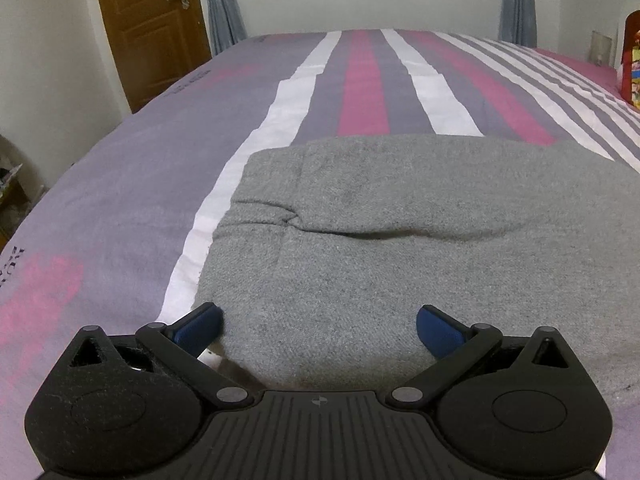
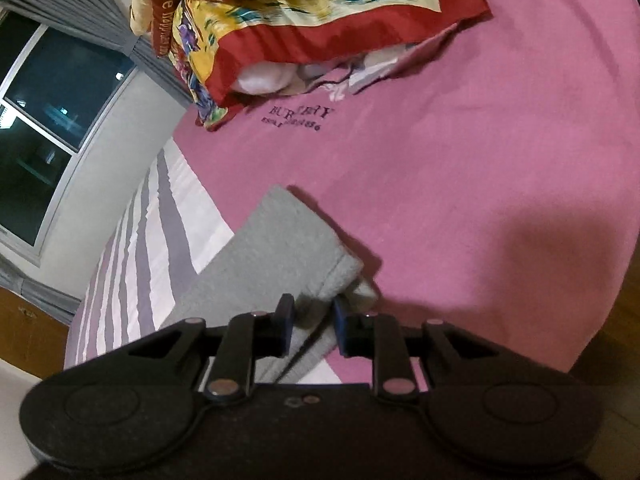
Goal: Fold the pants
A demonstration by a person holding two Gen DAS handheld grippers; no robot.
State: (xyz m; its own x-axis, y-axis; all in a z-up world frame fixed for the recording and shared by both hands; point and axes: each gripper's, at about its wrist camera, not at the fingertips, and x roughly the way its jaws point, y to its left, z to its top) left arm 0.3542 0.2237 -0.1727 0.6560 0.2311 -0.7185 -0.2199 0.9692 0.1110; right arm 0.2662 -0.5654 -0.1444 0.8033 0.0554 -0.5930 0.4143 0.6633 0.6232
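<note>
The grey pants lie folded flat on the striped bed sheet. My left gripper is open, its blue pads wide apart just above the near edge of the pants, holding nothing. In the right wrist view the grey pants run from the bottom toward the middle. My right gripper has its pads close together around a folded edge of the pants and grips it.
A red and yellow patterned quilt lies bunched at the head of the pink sheet. A wooden door and grey curtains stand beyond the bed. A dark window is at the left.
</note>
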